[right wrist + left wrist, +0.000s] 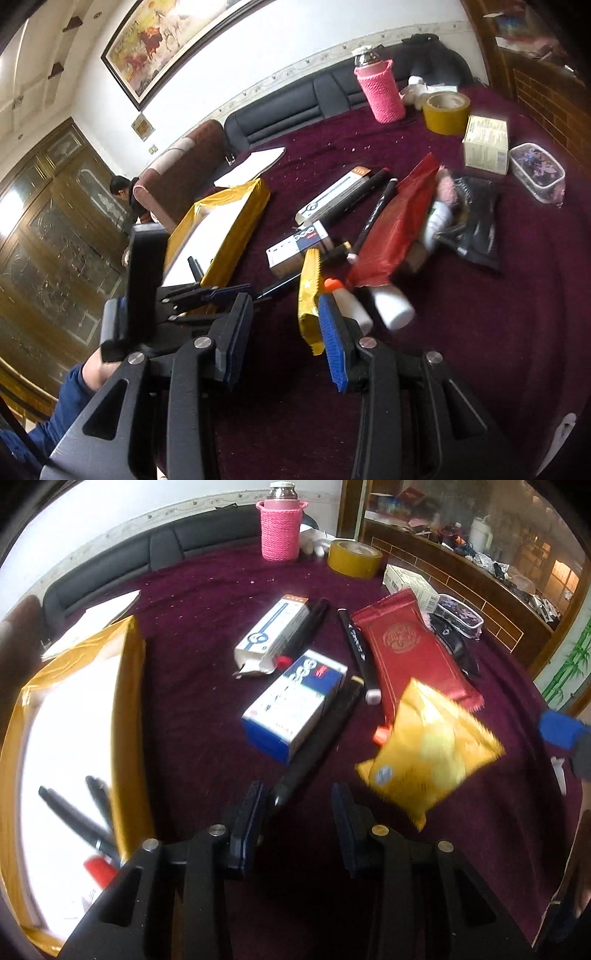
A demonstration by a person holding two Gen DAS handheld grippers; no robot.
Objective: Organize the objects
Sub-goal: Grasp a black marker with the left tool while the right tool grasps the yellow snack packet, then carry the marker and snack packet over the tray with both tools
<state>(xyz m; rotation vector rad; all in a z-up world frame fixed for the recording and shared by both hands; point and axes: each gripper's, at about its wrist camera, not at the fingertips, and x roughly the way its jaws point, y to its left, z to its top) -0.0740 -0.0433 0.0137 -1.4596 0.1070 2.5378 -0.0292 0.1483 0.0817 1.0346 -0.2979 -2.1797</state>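
**Cluttered table, both grippers over the pile**

Maroon cloth (207, 590) covers the table. At its left edge sits a yellow tray (129, 686) with a white floor; pens (74, 819) lie inside, their lower ends cut off behind the left gripper's frame.

Left gripper (299, 794): jaws part-way apart, nothing pressed between the pads. A black marker (321, 738) lies just ahead, its near tip close to the left finger; whether it touches, I cannot tell.

Right gripper (288, 317): jaws apart, gap bare. A yellow packet (308, 295) lies just beside the blue-padded finger (334, 343); contact not clear. From the left camera this packet (428, 749) is smeared by blur, its print unreadable.

Middle of the pile: blue-and-white box (295, 701), a second white box (271, 635), a red packet (413, 650). A white bottle (393, 308) and something pinkish beside the red packet are blurred, partly buried.

Far edge: pink knitted bottle sleeve (280, 528), roll of tape (354, 558), cream box (485, 144), clear tub (537, 171).

A blue sleeve (66, 398) shows behind the left gripper, mostly cut off.
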